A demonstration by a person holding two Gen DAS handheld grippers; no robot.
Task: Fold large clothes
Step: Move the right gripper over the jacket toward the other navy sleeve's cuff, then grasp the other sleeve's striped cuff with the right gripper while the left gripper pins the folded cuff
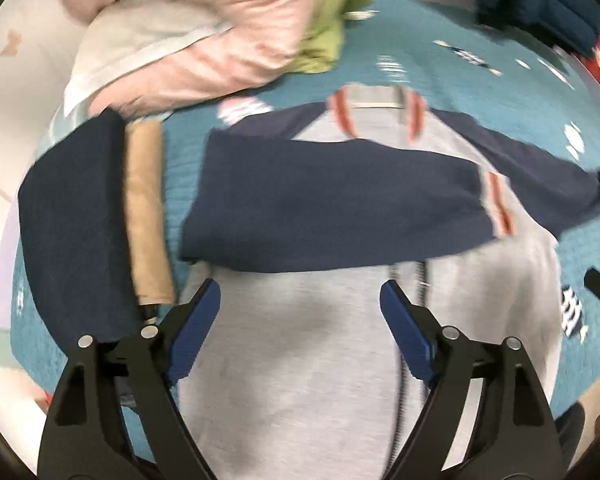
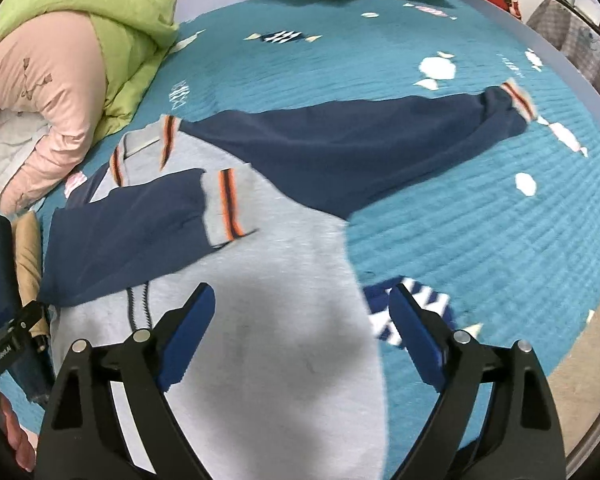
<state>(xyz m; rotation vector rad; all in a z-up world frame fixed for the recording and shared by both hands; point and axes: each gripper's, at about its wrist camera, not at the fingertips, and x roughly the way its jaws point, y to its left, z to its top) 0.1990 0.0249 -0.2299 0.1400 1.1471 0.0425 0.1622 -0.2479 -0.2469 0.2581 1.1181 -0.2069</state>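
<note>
Right hand-held gripper [image 2: 302, 308] gapes empty above grey sweatshirt [image 2: 283, 248] on teal bedspread [image 2: 480, 240].

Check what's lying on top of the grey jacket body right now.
One navy sleeve is folded across the grey jacket body, striped cuff on the chest. It covers the upper zipper; only the lower zipper shows. The other sleeve lies out on the teal bedspread.

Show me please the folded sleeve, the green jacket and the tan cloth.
folded sleeve [image 2: 131, 232]: right wrist view, its navy middle.
green jacket [image 2: 131, 20]: right wrist view, its puffy upper part.
tan cloth [image 1: 145, 208]: left wrist view, its middle.
</note>
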